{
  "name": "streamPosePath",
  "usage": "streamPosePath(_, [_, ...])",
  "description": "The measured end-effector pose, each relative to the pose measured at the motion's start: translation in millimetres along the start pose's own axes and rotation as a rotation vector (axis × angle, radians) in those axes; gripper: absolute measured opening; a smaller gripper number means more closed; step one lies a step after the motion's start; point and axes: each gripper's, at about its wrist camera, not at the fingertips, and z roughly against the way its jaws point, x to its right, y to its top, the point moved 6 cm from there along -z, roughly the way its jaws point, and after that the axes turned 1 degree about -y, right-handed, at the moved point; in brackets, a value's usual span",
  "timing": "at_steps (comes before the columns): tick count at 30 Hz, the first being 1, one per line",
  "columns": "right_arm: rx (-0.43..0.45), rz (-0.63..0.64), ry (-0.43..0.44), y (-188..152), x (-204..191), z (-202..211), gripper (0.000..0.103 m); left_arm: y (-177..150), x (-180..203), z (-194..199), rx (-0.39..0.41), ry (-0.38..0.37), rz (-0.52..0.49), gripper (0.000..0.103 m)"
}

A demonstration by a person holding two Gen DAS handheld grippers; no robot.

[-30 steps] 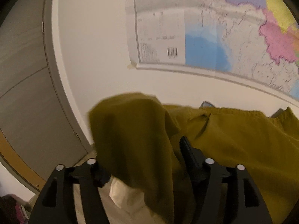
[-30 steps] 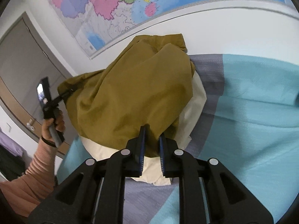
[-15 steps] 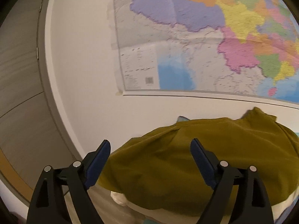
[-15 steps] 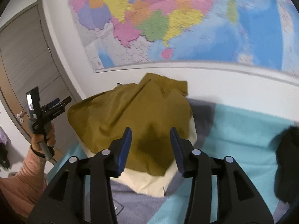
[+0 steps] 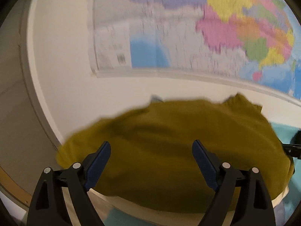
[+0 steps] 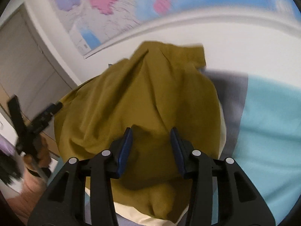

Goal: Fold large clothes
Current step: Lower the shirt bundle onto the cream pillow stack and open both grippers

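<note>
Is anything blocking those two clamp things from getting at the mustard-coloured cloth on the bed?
Nothing visible does. The mustard garment lies directly ahead of the open right gripper and the open left gripper, draped over a cream pillow.

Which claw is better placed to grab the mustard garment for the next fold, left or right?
Probably the right claw: its open jaws frame a raised fold of the mustard garment. The left claw, open wider, hovers off the garment's side edge in the right view.
</note>
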Motion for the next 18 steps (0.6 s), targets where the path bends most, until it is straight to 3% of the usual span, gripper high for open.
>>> streamPosePath(3, [-0.009,0.004,-0.022,-2.9,-3.0,8.7,0.041,-14.9,-0.1,-22.8,-0.065,0.0,0.007,0.087])
streamPosePath(6, [0.051,0.097,-0.066,-0.3,-23.8,34.2,0.044,-15.0,-3.2,-21.9,-0.065,0.001,0.033,0.088])
streamPosePath(9, [0.102,0.19,-0.025,-10.9,-53.1,50.7,0.046,-11.5,4.1,-4.9,-0.026,0.003,0.02,0.085])
streamPosePath(14, [0.028,0.324,-0.097,-48.4,-69.7,24.8,0.048,-24.5,38.5,20.5,0.008,-0.09,-0.048,0.086])
streamPosePath(18, [0.047,0.348,-0.116,-55.9,-75.5,29.6,0.052,-34.9,56.3,18.0,0.003,-0.054,-0.09,0.086])
